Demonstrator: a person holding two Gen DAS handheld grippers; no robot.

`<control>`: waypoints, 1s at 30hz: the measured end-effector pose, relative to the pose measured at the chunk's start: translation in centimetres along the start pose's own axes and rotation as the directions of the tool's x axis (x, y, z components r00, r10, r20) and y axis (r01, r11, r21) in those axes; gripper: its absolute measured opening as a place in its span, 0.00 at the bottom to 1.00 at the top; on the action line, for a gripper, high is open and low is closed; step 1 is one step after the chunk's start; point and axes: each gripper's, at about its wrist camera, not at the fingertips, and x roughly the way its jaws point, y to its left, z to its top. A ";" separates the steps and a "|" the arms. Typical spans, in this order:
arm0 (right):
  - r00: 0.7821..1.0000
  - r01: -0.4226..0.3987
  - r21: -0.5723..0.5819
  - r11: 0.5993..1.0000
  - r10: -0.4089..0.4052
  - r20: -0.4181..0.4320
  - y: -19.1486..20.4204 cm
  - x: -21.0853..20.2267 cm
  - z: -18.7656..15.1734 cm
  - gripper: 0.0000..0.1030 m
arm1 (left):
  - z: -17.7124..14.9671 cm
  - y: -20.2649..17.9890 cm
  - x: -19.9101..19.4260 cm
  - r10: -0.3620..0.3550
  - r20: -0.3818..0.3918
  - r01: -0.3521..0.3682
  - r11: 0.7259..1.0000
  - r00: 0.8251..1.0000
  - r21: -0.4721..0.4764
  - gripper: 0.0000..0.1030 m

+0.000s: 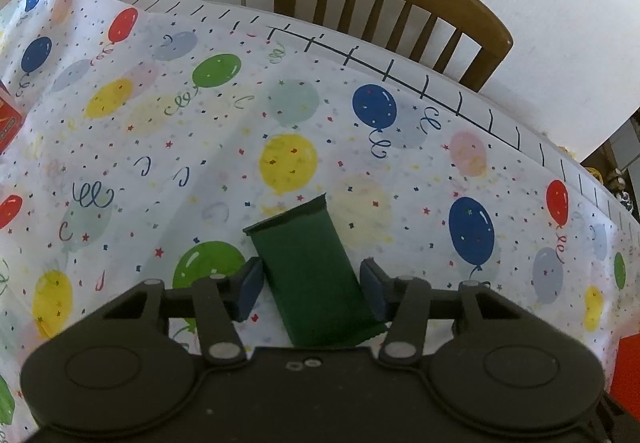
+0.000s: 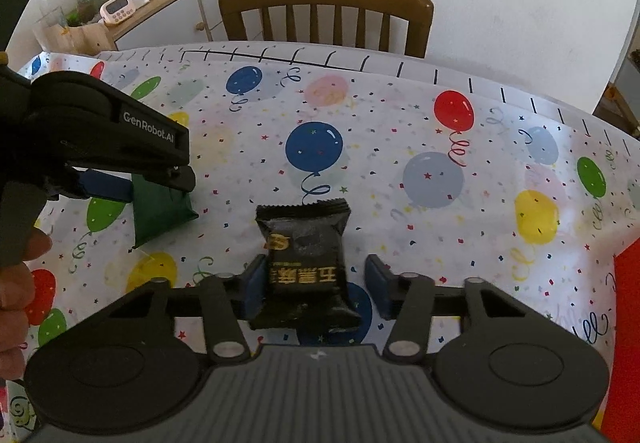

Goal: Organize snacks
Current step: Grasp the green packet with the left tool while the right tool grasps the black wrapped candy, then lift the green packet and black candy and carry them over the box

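A dark green snack packet (image 1: pixel 304 267) lies lengthwise on the balloon-print tablecloth (image 1: pixel 160 131). My left gripper (image 1: pixel 310 285) has its blue pads against both long sides of it, so it is shut on the packet. In the right wrist view that same left gripper (image 2: pixel 148 179) comes in from the left over the green packet (image 2: pixel 160 211). A black snack packet (image 2: pixel 306 247) with gold lettering lies between the fingers of my right gripper (image 2: pixel 316 283). Its left pad touches the wrapper and its right pad stands a little apart from it, so this gripper is open.
A wooden chair (image 2: pixel 326 11) stands behind the table's far edge. A sideboard (image 2: pixel 168 3) at the back left carries a timer (image 2: pixel 116 9) and a yellow tissue box. A red box (image 1: pixel 8 119) sits at the far left, something red (image 2: pixel 628 323) at the right edge. A person's hand (image 2: pixel 20 283) holds the left gripper.
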 end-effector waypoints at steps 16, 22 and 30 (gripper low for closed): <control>0.999 0.032 0.015 0.999 -0.032 0.021 -1.1 -4.3 -2.2 0.37 | -1.4 1.0 -1.7 -0.054 -0.011 0.055 0.997 0.998 0.050 0.25; 0.999 -0.002 0.045 0.999 0.001 0.034 -1.6 -6.9 -3.9 0.37 | -1.5 1.0 -2.1 -0.057 -0.015 0.058 0.996 0.998 0.062 0.27; 0.997 -0.045 0.077 0.996 0.040 0.066 -2.2 -11.3 -7.1 0.37 | -1.8 0.9 -2.2 -0.059 -0.044 0.060 0.998 0.997 0.032 0.60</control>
